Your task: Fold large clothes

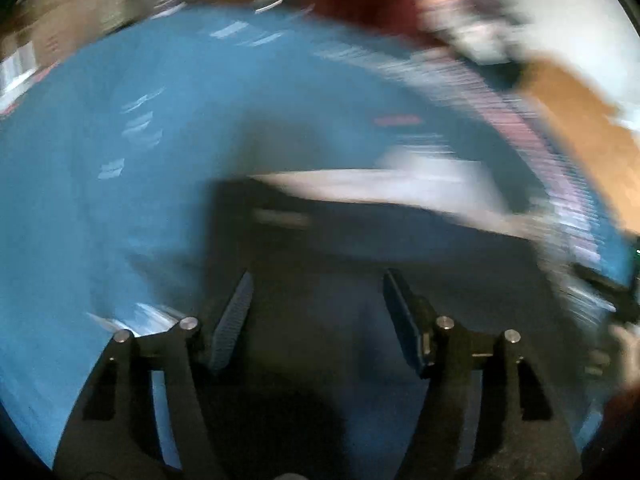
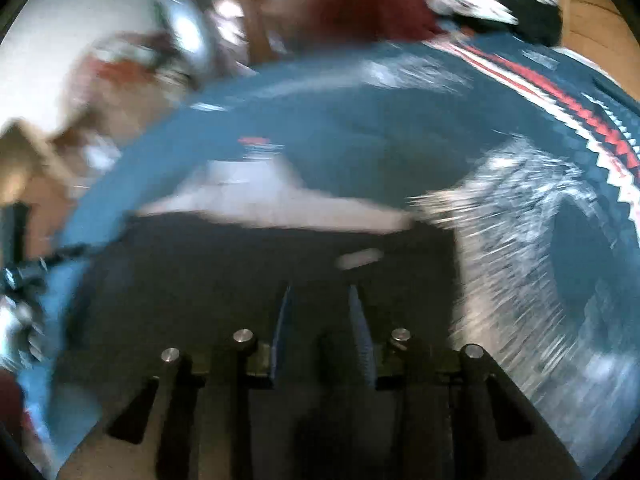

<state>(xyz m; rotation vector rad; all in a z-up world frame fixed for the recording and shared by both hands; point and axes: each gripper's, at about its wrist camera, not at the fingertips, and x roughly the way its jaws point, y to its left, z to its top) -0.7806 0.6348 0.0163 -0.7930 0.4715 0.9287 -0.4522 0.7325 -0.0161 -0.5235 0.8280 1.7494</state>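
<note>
Both views are smeared by motion blur, so you only get broad shapes. Your left hand-held gripper (image 1: 318, 280) is spread wide, nothing between its fingers; it sits over a dark garment (image 1: 400, 264) lying flat on a blue cover (image 1: 100, 160). A pale strip (image 1: 380, 184), possibly lining or a second piece of cloth, runs along the garment's far edge.

Your right hand-held gripper (image 2: 320, 294) has its fingers at a narrow gap, and no cloth shows between them. It points across the same dark garment (image 2: 200, 264), with the pale strip (image 2: 280, 204) beyond. On the blue cover (image 2: 360, 120), a red-and-white zigzag band (image 2: 580, 120) curves along the right. A dark red shape (image 2: 360, 4) sits at the far edge; it is too blurred to identify. No containers can be made out.
</note>
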